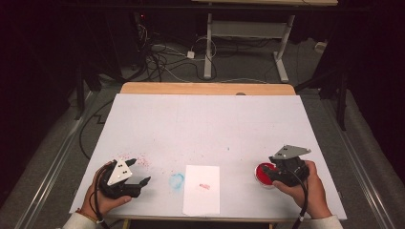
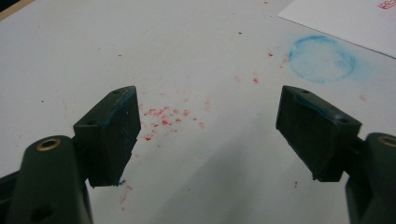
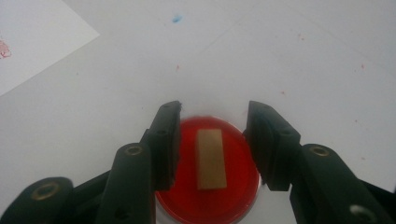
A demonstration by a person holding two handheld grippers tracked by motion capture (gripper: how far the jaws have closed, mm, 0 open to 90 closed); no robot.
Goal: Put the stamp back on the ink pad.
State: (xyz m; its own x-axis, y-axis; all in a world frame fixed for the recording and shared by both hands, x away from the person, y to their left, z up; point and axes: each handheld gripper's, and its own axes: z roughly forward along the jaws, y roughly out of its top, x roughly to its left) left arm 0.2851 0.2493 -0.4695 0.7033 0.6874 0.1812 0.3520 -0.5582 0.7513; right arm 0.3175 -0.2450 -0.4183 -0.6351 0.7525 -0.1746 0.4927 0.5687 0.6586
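A round red ink pad sits at the table's front right, and a small tan wooden block lies upright in the middle of it. My right gripper hangs low over the pad, its jaws standing either side of the block with a gap on each side, so it is open. A white paper sheet with a small red stamp mark lies at front centre. My left gripper rests at front left, open and with nothing between its pads.
A smudged blue ring marks the white table cover beside the paper's left edge, seen closer in the left gripper view. Red ink specks dot the cover ahead of the left gripper. The table's front edge runs just below both hands.
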